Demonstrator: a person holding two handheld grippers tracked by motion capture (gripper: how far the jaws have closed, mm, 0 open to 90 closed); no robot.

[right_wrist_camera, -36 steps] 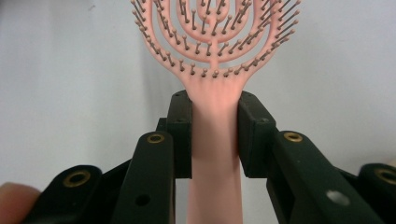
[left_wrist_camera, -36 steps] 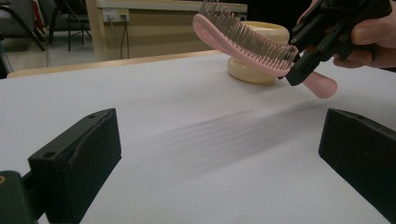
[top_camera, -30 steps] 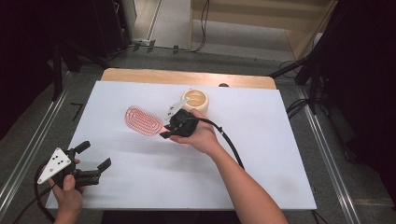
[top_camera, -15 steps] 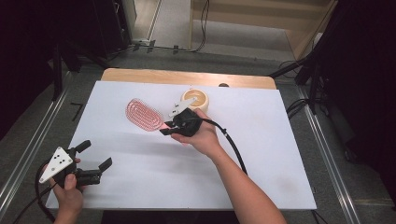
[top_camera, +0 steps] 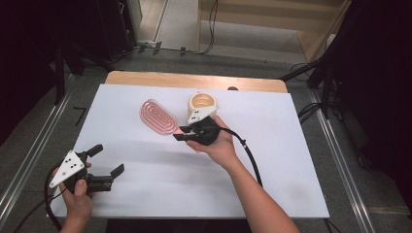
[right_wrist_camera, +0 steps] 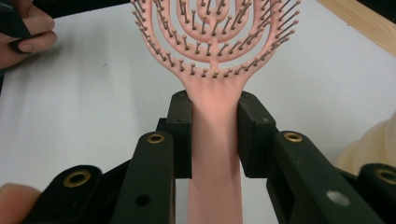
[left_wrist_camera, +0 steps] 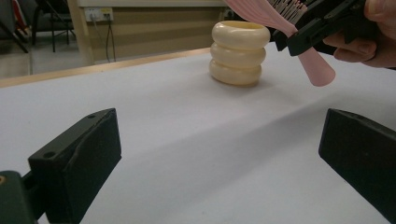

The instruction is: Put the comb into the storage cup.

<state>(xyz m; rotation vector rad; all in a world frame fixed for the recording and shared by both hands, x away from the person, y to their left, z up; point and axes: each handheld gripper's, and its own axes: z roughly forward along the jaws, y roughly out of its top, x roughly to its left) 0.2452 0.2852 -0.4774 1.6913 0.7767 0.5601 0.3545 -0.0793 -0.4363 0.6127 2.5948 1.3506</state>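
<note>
— Hairbrush [right_wrist_camera: 212, 51] first: where is it?

— Pink, oval, open-loop head with ball-tipped bristles. Its handle sits between the jaws of the right tool [right_wrist_camera: 215, 135], which is clenched on it just below the head. In the high view the hairbrush [top_camera: 158, 116] reaches up and left from the right tool [top_camera: 187, 136], over the white tabletop [top_camera: 291, 145], with its head just left of the cream holder [top_camera: 203, 104]. From the left gripper view the handle end pokes out below the jaws and hangs clear of the surface.

— And that holder?

— A cream pot shaped like three stacked rings [left_wrist_camera: 239, 52], upright near the far edge of the tabletop, with an open top. It stands just beside the right hand [top_camera: 218, 145].

— The other tool?

— The left tool [top_camera: 104, 162] is released, jaws wide apart with nothing between them, low at the near left corner of the tabletop, well apart from the hairbrush. The left hand [top_camera: 77, 201] grips its body, under the grey plate.

— Any brand, label or writing?

— None I can read on the hairbrush, the holder or either tool.
</note>
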